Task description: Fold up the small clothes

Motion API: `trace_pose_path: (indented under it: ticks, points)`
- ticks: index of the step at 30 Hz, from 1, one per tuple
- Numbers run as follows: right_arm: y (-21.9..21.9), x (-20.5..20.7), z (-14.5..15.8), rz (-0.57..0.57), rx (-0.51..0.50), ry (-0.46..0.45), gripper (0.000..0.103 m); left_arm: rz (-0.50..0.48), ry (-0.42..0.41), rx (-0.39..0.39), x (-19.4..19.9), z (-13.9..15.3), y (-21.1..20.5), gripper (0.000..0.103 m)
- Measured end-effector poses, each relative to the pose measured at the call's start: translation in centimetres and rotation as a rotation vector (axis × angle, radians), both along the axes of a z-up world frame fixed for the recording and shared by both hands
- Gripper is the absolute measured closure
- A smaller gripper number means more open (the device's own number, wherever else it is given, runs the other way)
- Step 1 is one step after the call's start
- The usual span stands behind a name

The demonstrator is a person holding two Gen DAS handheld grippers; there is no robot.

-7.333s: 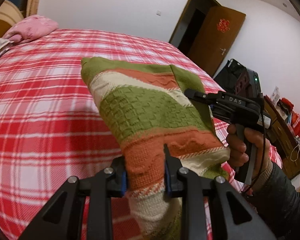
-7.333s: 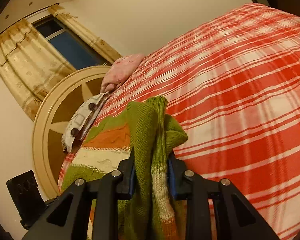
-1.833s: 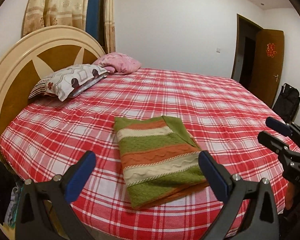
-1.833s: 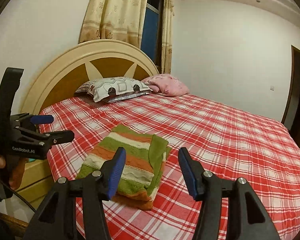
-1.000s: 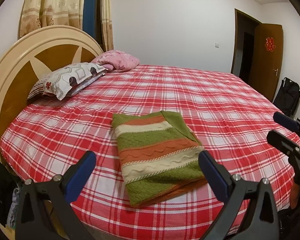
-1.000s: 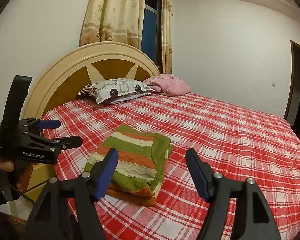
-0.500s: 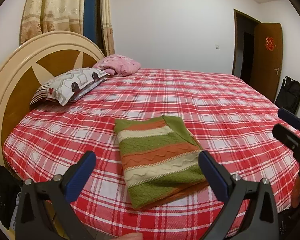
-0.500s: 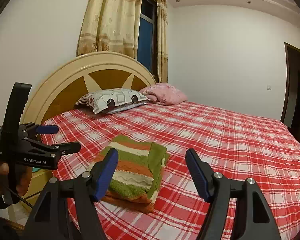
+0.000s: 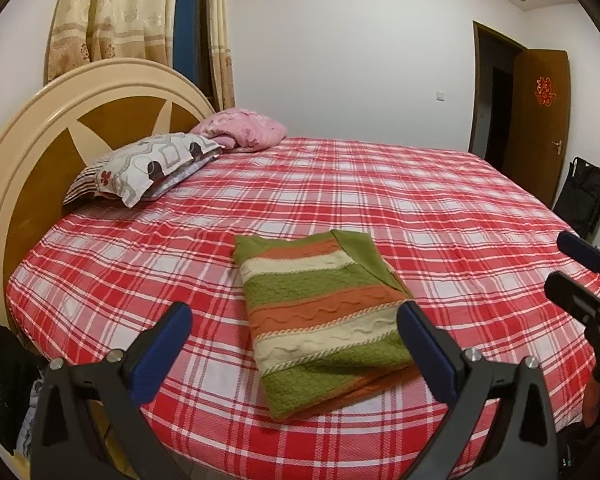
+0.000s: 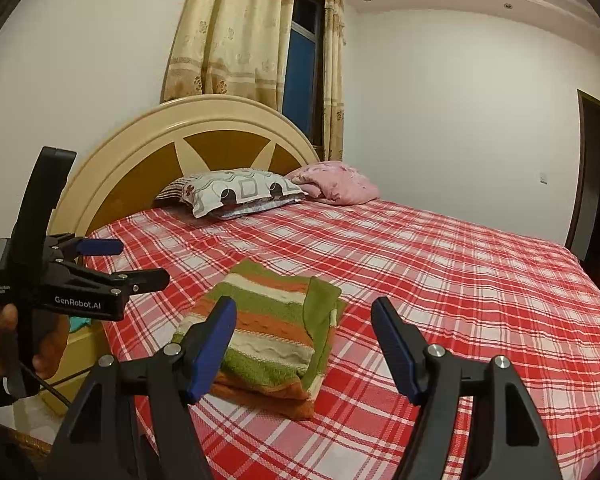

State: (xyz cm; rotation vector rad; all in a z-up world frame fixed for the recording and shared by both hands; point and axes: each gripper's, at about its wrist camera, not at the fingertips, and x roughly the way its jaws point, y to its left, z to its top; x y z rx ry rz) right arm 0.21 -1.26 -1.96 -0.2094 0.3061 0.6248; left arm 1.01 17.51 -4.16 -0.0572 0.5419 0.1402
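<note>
A: Left wrist view first. What fills it?

B: The bed (image 9: 440, 216), under a red and white checked sheet. It runs from the rounded cream and brown headboard (image 9: 60, 136) at the left across to the wall by the door (image 9: 538, 120).

A: And by the headboard?

B: A patterned pillow (image 9: 148, 168) lies against it, with a pink pillow (image 9: 244, 132) just beyond, touching its far end. Yellow curtains (image 9: 132, 20) hang behind.

A: Where is the garment?

B: The striped sweater (image 9: 320, 312) lies folded into a neat block on the sheet, near the bed's near edge, in green, orange and cream bands. In the right wrist view the same sweater (image 10: 272, 332) shows its stacked layers on the near side.

A: Is either tool touching it?

B: No. The left gripper (image 9: 292, 344) has its blue-padded fingers spread wide, with nothing between them; the sweater sits on the bed beyond them. The right gripper (image 10: 304, 344) stands fairly wide as well and empty, the folded block well past its tips.

A: Do the tools see each other?

B: Yes. The right one shows at the right edge of the left view, and the left one at the left edge of the right view, held by a hand (image 10: 4, 344) off the bed's side.

A: Anything smaller?

B: A black bag (image 9: 584, 196) stands by the door.
</note>
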Motion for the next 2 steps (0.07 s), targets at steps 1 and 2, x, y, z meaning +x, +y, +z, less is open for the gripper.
trace_pose_path:
  ticks: [1,2]
  points:
    - [-0.02,0.05,-0.06,0.001,0.002,0.002,0.032,-0.003,-0.006,-0.004,-0.02,0.00,0.05,0.000]
    - [-0.11,0.05,-0.10,0.001,0.005,0.004,0.032,0.000,-0.010,-0.004,-0.05,0.04,0.06,0.000]
